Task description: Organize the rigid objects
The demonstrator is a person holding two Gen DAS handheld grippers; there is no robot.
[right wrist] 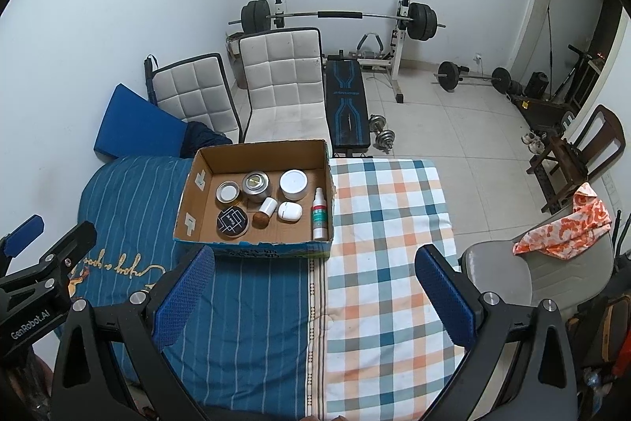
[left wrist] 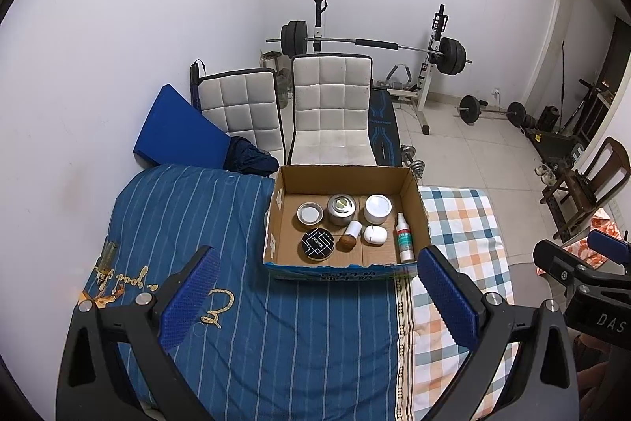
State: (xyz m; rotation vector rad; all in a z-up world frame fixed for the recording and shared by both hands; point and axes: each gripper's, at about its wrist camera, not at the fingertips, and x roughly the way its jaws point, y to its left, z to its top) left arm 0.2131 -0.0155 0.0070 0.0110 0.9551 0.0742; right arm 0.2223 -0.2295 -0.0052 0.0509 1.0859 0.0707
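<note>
Both claws spread wide, holding nothing, above the bed.
Cardboard box (left wrist: 412, 184) on blue striped cover (left wrist: 189, 208) beside plaid sheet (right wrist: 394, 208); seven containers inside, spray bottle (left wrist: 405, 237) lying along right wall. Labels illegible. Left gripper (left wrist: 315, 298), right gripper (right wrist: 311, 296) near box's front edge.

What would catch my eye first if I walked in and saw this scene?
Probably the open cardboard box in the middle of the bed, holding small tins, jars and a spray bottle along its right wall. Behind it, two white quilted chairs stand by the wall, with a loaded barbell racked beyond. Up close, the left gripper and right gripper both hang open and hold nothing.
</note>
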